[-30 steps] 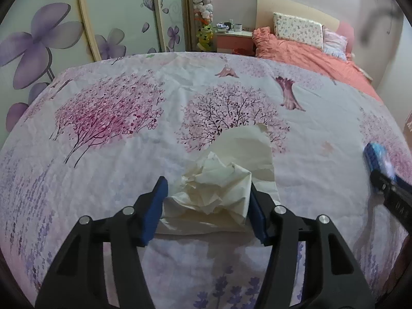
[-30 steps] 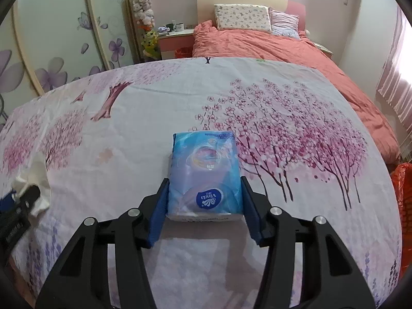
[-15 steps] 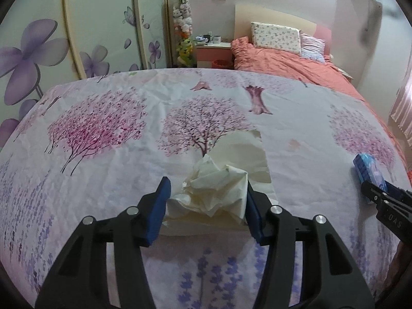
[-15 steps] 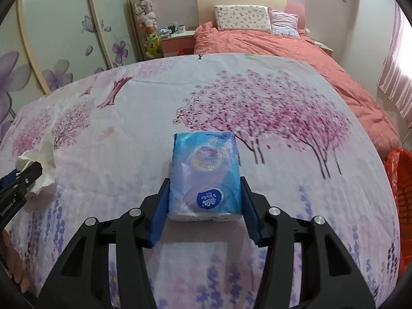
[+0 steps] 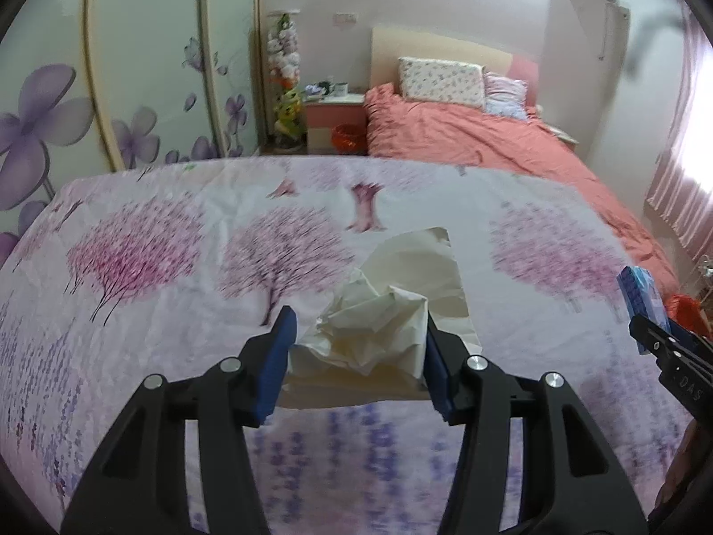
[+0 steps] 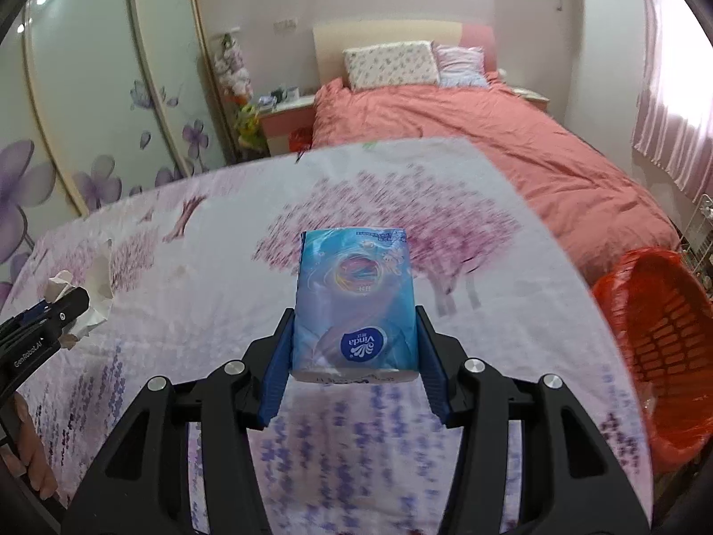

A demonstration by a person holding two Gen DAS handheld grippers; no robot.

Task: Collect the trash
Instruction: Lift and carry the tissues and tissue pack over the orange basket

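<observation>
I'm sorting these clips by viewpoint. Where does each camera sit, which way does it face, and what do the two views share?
Left wrist: sits on the left hand-held gripper, facing along its fingers at the crumpled paper they clamp.
Right wrist: sits on the right hand-held gripper, facing the blue tissue pack it clamps; a red basket is at right, a fingertip at the left edge.
Shared: the floral sheet, the pink bed, and each other's gripper.

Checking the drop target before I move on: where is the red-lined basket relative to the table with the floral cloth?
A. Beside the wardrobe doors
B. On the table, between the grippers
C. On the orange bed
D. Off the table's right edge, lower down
D: in the right wrist view the red-lined basket sits past the right edge of the table, below its surface.
</observation>
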